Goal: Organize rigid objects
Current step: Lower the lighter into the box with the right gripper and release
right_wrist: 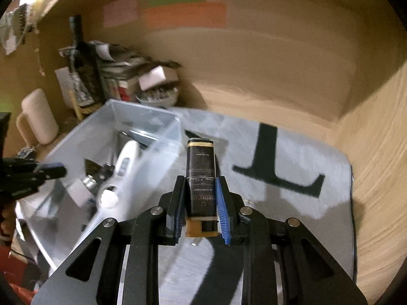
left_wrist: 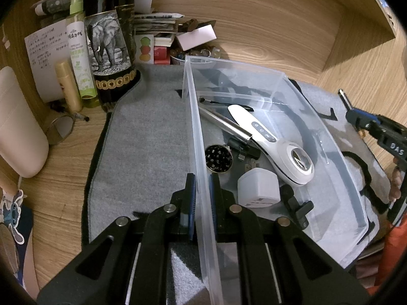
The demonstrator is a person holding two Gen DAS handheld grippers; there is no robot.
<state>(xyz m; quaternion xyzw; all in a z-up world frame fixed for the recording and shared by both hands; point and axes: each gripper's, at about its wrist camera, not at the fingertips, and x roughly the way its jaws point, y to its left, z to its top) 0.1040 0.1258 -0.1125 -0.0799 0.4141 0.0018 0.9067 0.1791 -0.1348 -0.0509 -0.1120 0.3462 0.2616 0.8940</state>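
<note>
- Wood-grain desk [left_wrist: 279, 38] under a grey mat [right_wrist: 292, 152] carries the scene; above the mat hangs a dark rectangular box [right_wrist: 201, 175], label facing the camera, just right of the clear bin [left_wrist: 193, 117].
- Right gripper [right_wrist: 199, 195] is clamped on that box, whose far end sticks out past the pads.
- Left gripper [left_wrist: 202, 193] pinches the bin's near wall, steadying it.
- Judgement: carry the box over the rim, lower it into a free spot beside the white handheld device [left_wrist: 274, 142], then release.

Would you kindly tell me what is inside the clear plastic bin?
Inside the bin lie a white handheld device, a white plug adapter, a round black perforated piece, a metal tube and black clips. Anything beneath the device is covered.
</note>
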